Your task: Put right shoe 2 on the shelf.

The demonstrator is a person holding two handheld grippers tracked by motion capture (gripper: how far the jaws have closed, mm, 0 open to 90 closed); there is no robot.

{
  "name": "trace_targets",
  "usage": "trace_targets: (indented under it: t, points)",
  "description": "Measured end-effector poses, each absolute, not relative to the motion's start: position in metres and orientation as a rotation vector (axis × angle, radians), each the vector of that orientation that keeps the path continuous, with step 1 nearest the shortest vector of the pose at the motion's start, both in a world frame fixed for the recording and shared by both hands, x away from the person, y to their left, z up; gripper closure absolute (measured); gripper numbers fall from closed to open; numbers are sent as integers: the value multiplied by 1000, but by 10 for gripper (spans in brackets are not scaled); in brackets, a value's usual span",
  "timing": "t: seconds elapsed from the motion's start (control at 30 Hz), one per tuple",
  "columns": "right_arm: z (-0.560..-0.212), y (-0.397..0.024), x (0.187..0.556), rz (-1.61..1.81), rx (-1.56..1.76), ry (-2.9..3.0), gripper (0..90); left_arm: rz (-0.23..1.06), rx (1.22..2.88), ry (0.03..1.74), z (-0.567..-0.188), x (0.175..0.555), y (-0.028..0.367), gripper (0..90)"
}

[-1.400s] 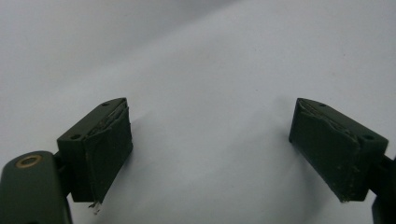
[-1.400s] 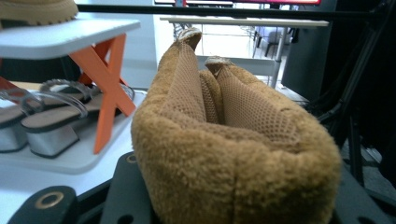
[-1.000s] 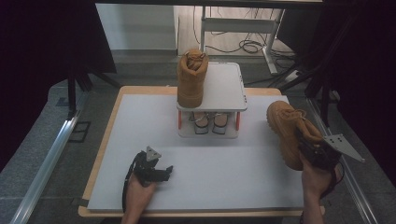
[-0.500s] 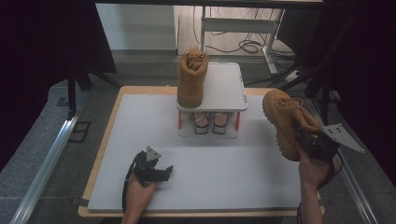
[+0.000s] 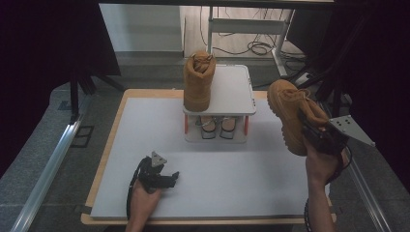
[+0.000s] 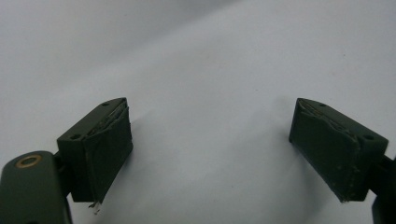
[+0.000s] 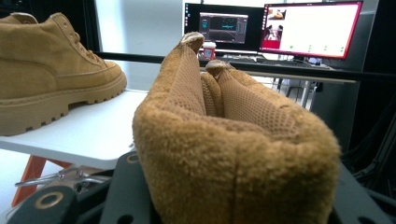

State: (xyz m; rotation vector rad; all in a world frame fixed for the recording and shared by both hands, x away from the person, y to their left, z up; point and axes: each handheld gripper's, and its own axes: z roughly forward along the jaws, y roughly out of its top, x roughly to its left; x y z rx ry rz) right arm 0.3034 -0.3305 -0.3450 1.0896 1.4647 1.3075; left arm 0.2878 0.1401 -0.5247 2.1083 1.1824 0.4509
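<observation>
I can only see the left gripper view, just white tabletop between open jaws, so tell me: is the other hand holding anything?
Observer: Yes. The right tool is shut on the collar of a tan suede boot, held in the air off the table's right edge.
Operator: Where is its mate?
Observer: The second boot stands on the top shelf of a small white rack, on its left half.
Operator: Anything under that shelf?
Observer: A pair of light shoes sits on the lower level.
</observation>
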Motion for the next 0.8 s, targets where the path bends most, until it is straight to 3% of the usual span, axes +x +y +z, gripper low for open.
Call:
trace_targets:
  t: [0.8]
  points:
    - [-317,-293,331,1356,1020,1525,548,453,2112,1180,-525,288,140,128]
